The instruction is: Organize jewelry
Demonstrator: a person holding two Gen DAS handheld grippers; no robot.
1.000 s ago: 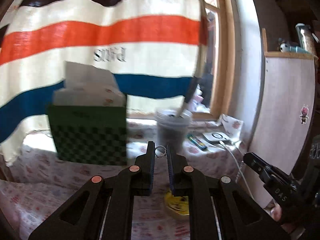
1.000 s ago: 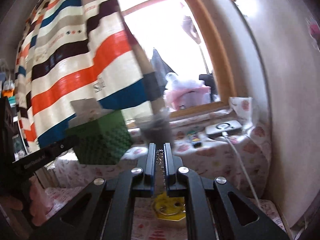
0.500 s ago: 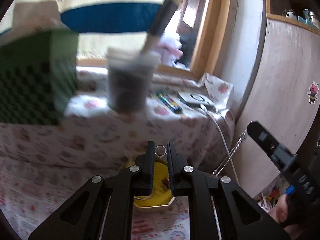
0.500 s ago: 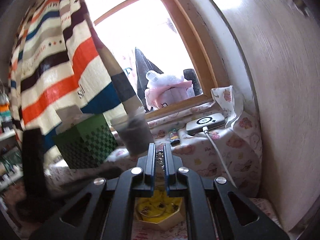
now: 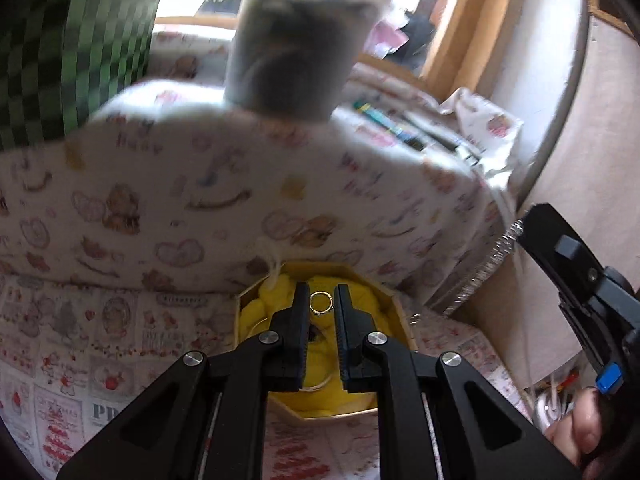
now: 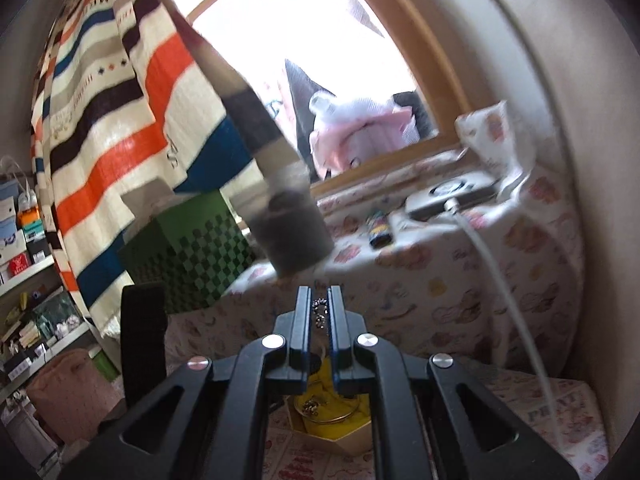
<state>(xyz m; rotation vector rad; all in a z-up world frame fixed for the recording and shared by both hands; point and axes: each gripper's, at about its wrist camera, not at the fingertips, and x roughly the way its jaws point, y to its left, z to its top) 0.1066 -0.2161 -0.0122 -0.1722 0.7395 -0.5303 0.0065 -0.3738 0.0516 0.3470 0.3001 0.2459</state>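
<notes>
My left gripper (image 5: 321, 300) is shut on a small gold ring (image 5: 321, 303) and holds it just above the yellow-lined jewelry box (image 5: 246, 304) on the patterned cloth. My right gripper (image 6: 320, 304) is shut on a beaded silver chain (image 6: 319, 312), held higher, with the same box (image 6: 340, 438) below its fingers. The right gripper also shows at the right edge of the left wrist view (image 5: 560, 264), the chain (image 5: 492, 256) hanging from it.
A raised ledge under patterned cloth (image 5: 200, 184) carries a dark plastic cup (image 5: 288, 52), a green checkered box (image 5: 60, 52), pens (image 5: 384, 120) and a white charger with cable (image 6: 452, 196). A striped curtain (image 6: 120, 100) hangs left; a wall panel (image 5: 572, 140) stands right.
My left gripper has dropped down and forward with the ring, from above the ledge to just over the yellow box. My right gripper has risen slightly with the chain.
</notes>
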